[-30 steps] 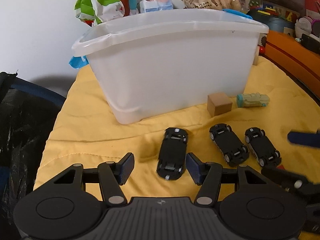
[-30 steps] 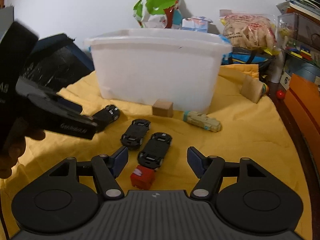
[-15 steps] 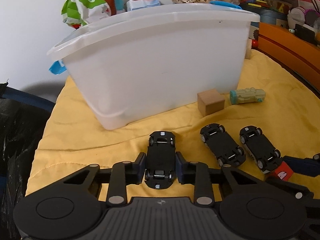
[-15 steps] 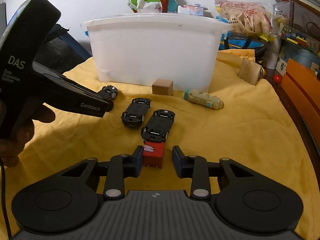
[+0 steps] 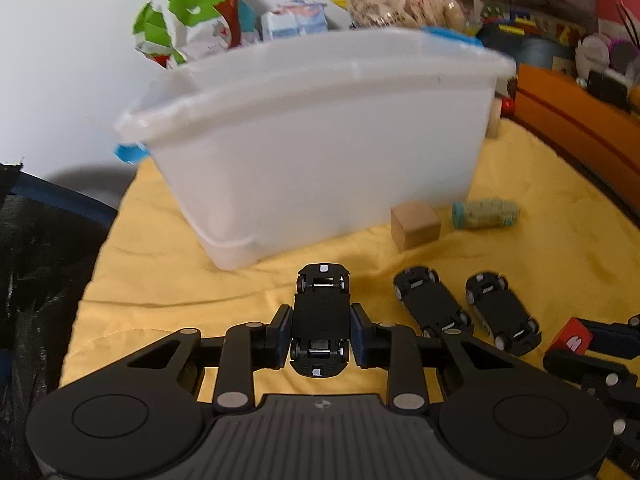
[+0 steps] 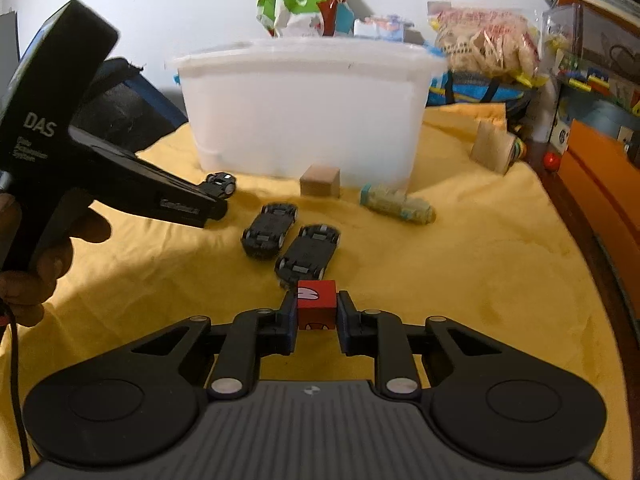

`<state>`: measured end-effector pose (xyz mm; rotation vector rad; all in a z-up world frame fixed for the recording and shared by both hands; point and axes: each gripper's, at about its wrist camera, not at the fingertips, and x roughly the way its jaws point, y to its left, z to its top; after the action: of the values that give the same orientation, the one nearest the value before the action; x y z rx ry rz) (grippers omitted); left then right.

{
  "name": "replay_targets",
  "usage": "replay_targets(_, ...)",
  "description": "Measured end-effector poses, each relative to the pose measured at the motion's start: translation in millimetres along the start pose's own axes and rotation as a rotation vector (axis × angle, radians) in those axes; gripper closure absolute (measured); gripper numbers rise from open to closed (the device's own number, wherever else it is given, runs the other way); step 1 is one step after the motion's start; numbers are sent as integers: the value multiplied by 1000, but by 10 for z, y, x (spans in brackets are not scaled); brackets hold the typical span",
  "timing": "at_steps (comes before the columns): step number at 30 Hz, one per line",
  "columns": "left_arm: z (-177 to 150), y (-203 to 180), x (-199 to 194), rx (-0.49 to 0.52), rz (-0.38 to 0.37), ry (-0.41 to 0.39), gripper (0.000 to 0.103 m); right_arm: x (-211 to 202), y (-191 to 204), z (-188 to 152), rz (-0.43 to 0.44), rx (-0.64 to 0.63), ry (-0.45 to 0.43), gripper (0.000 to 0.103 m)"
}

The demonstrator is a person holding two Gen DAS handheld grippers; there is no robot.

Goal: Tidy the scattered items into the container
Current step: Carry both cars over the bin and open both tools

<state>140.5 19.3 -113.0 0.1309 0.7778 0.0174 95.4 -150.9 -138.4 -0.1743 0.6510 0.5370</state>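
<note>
My left gripper [image 5: 320, 330] is shut on an upside-down black toy car [image 5: 320, 316], held in front of the white plastic container [image 5: 316, 140]. My right gripper [image 6: 317, 314] is shut on a red cube [image 6: 316, 304] just above the yellow cloth. Two more black toy cars [image 6: 269, 230] [image 6: 308, 254] lie upside down ahead of it. A wooden cube [image 6: 320, 181] and a pale toy train [image 6: 396, 204] lie by the container's [image 6: 300, 108] front wall. The left gripper with its car [image 6: 219, 184] shows in the right wrist view.
A yellow cloth [image 6: 480, 260] covers the surface. Snack bags [image 5: 188, 32] [image 5: 400, 0] stand behind the container. A wooden block [image 6: 494, 146] sits at the right; an orange cabinet [image 6: 604, 184] lines the right edge. A black bag [image 5: 36, 260] is at the left.
Both grippers closed from open: the left onto the black car, the right onto the red cube. Both have since lifted slightly with their objects.
</note>
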Motion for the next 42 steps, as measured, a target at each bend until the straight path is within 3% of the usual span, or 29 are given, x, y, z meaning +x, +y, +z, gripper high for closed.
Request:
replay_targets(9,289,237,-572,-61,19,-67,70,-295,-127,458,17,17,-110,81)
replay_targets(17,816,543,-824,-123,53,-139,70,-280,-273,1064,26,40,-199,81)
replay_targets(27,1375,650,-600,-140,41,-150,70,134,-483,1711,19,42,-195,81)
replay_targets(36,1623,773,-55,-176,-5,-34,70,527,-542,2061,22,3,-120,80)
replay_targets(37,1628,769,-1,-165,0,-21,68,589,-543,2079,28,-1,-96,78)
replay_targets(38,1629,762,52,-154,8,-5,60,634,-540,2086,32,-8,-83,66)
replay_targets(40,1620,772,125,-150,9,18,56,683,-531,2084,29,-28,-83,48)
replay_targets(42,1606,781,136,-147,14,14,56,700,-531,2082,29,-43,-87,48)
